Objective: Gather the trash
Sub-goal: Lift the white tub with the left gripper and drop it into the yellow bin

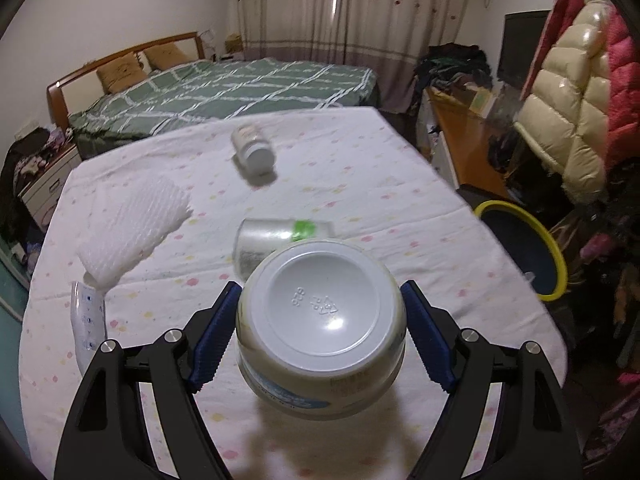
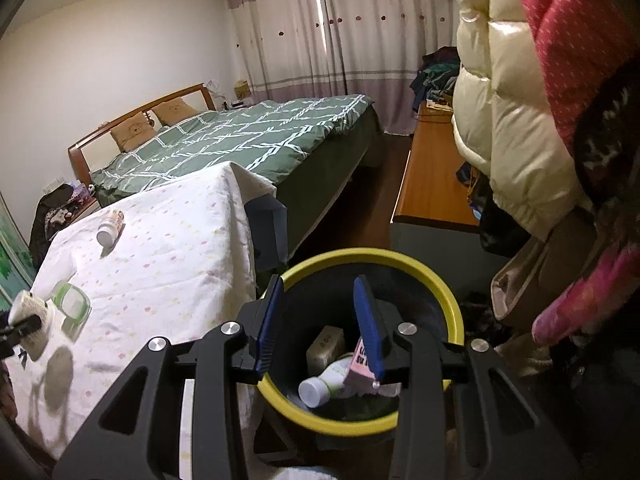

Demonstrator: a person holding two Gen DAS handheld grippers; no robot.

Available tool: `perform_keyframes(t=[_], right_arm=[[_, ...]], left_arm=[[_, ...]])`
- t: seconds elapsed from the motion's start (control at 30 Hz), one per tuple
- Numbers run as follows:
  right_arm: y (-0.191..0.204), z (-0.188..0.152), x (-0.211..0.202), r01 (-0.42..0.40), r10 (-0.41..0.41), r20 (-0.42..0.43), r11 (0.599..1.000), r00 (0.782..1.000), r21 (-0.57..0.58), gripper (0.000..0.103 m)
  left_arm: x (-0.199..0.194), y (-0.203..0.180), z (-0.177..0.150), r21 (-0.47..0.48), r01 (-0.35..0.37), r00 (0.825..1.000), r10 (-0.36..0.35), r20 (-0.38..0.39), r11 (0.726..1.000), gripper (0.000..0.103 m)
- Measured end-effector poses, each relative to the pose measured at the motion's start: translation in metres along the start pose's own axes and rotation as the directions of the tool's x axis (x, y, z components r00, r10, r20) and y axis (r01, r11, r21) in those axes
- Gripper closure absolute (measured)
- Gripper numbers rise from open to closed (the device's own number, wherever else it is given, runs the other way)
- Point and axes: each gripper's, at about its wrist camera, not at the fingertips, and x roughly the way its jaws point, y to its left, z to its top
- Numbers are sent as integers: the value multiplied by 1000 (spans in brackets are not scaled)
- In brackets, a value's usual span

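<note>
Two bottles [image 1: 253, 149] [image 1: 276, 242], one tub [image 1: 321, 330]

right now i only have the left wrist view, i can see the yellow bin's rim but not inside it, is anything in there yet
observer: Yes. The right wrist view looks straight into the yellow bin: a white bottle, a pink packet and a beige box lie at the bottom.
operator: ok and is the right gripper carrying something
observer: No. The right gripper hangs over the bin's mouth with its fingers apart and nothing between them.
</note>
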Motion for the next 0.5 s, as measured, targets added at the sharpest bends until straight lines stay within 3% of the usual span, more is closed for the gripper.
perform_keyframes(t=[0.23,0.5], right_arm=[[-9,-12,-15,14,-14,10,1000,1000,0,68],[-30,-29,-38,61,-62,18,998,998,13,68]], left_arm=[[-6,-54,19,105,71,997,-74,21,992,24],[47,-146,50,223,210,978,-203,-54,952,24]])
